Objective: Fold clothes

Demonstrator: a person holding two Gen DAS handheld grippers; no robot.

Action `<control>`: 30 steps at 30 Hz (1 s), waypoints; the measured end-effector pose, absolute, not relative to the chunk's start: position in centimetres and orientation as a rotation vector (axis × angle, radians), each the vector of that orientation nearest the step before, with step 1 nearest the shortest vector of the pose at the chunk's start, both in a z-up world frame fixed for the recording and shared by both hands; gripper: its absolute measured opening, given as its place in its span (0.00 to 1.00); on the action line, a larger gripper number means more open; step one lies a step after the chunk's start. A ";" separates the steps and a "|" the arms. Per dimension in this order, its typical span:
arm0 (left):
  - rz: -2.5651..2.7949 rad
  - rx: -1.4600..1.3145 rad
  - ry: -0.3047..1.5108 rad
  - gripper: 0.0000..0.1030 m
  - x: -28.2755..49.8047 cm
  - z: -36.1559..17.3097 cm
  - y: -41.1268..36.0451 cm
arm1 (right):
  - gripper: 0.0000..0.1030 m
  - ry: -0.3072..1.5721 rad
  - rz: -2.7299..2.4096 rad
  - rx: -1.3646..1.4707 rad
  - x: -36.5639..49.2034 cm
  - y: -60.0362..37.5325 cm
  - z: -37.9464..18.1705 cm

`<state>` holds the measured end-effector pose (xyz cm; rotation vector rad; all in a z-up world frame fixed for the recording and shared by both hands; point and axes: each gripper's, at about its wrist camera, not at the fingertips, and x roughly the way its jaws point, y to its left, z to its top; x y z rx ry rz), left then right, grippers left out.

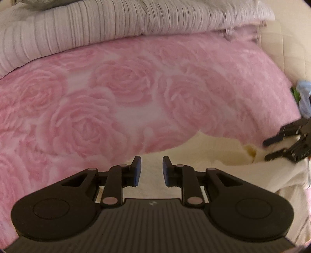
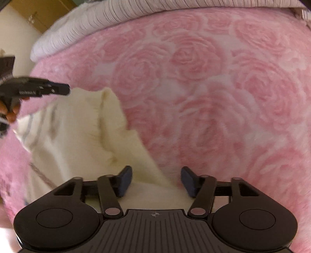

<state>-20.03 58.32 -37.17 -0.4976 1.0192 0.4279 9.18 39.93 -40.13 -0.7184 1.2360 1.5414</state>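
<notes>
A cream fuzzy garment (image 2: pixel 77 124) lies rumpled on a pink rose-patterned blanket (image 2: pixel 213 77). In the right wrist view it spreads from the left side down under my right gripper (image 2: pixel 156 181), which is open above its lower edge with nothing between the fingers. In the left wrist view the same cream garment (image 1: pixel 204 149) lies just ahead of my left gripper (image 1: pixel 150 170), which is open and empty over it. Each gripper shows in the other's view: the right gripper (image 1: pixel 272 148) at the far right edge, the left gripper (image 2: pixel 66 89) at the left, held by a hand (image 2: pixel 9 112).
The pink blanket (image 1: pixel 116 97) covers most of the bed. A ribbed pale quilt (image 1: pixel 97 29) is bunched along the far edge; the same quilt (image 2: pixel 116 17) runs across the top of the right view. Blue-and-green cloth (image 1: pixel 304 95) sits at the right edge. A cardboard box (image 2: pixel 38 11) stands beyond the bed.
</notes>
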 end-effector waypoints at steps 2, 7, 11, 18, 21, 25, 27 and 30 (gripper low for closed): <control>0.425 -0.447 1.058 0.20 -19.5 -38.1 58.4 | 0.59 1.242 1.545 -0.741 8.7 40.1 -40.5; 0.433 -0.351 1.084 0.23 -18.8 -39.6 57.8 | 0.13 1.151 1.621 -0.905 6.9 40.8 -40.3; 0.436 -0.246 1.090 0.10 -18.3 -39.6 56.7 | 0.05 1.027 1.560 -0.919 7.3 42.5 -39.4; 0.589 -0.273 0.889 0.03 -19.3 -36.6 58.5 | 0.06 0.793 1.389 -0.881 9.0 46.1 -37.5; 0.694 -0.348 0.884 0.06 -18.9 -36.9 59.8 | 0.15 0.695 1.314 -0.861 9.8 47.6 -36.7; 0.794 -0.390 0.944 0.08 -20.0 -38.2 60.7 | 0.28 0.833 1.169 -0.703 13.0 47.2 -37.9; 0.792 -0.415 0.931 0.21 -20.6 -38.4 60.7 | 0.33 0.909 1.158 -0.595 14.6 45.1 -37.5; 0.758 -0.413 0.936 0.28 -20.0 -39.0 60.5 | 0.40 0.957 1.158 -0.566 15.8 42.6 -37.1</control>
